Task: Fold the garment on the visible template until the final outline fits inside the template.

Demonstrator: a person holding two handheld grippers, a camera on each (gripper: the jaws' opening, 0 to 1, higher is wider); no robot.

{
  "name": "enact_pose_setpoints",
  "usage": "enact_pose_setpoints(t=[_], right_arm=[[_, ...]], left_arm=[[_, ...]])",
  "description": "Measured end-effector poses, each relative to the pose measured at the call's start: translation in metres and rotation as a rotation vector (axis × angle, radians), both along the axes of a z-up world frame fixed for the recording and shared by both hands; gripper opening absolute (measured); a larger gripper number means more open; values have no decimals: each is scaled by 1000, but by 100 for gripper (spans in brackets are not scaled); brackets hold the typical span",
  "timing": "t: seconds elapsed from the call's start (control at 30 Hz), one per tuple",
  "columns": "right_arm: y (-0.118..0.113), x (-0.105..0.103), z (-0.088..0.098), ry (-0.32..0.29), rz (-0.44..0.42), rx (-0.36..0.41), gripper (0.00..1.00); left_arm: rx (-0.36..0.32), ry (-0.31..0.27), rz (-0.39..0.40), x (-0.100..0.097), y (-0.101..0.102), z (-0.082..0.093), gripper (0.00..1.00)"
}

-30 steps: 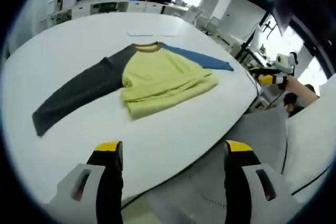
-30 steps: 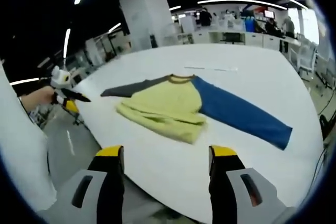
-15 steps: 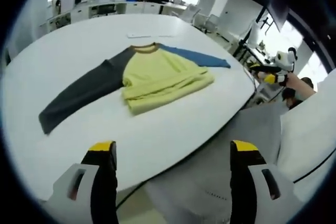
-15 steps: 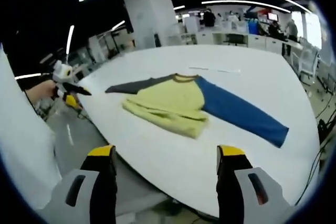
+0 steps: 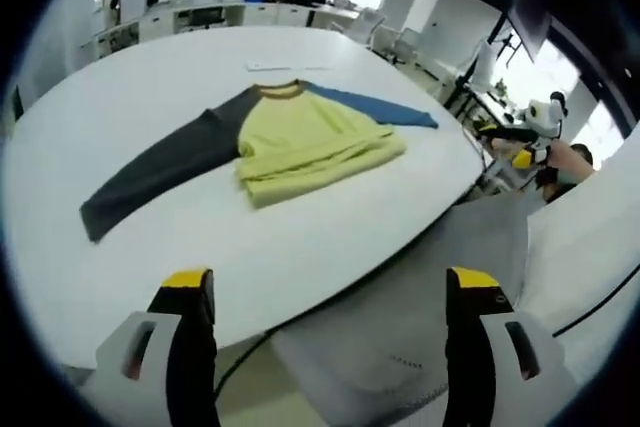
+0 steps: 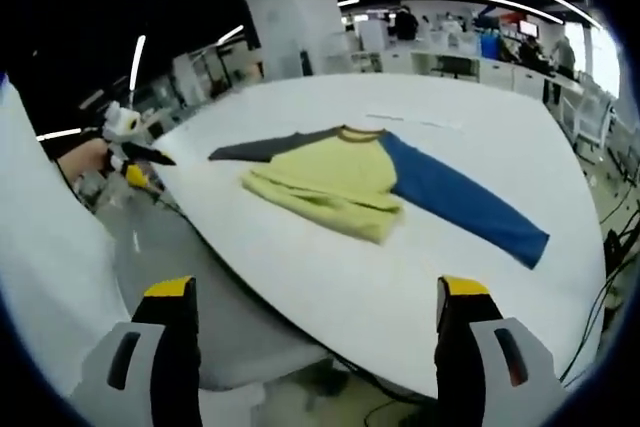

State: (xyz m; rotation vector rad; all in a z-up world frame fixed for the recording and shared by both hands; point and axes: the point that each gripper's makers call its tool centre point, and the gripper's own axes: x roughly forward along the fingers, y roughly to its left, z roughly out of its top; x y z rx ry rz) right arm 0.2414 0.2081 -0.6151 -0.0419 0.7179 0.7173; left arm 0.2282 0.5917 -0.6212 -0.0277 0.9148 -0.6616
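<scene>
While both claws gape empty, a soft yellow shirt [image 5: 305, 142], hem doubled, flat on the smooth round table [image 5: 150, 77].

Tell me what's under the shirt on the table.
The shirt lies flat on the white table, its yellow hem folded up over the body. Bare tabletop shows around it; anything beneath, template included, is covered.

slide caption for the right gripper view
Open right gripper facing a yellow shirt, hem folded up, sleeves spread on a white table.
</scene>
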Motion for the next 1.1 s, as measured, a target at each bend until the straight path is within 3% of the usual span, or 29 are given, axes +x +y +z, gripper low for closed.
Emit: enact_pose_setpoints(t=[0.23, 1.1], right_arm=[[-9, 2, 2, -9, -22, -5, 99], [-8, 13, -4, 3, -15, -33, 94]], left_arm=[[5, 12, 4, -3, 3, -3, 95], [16, 15, -6, 12, 1, -6, 99]])
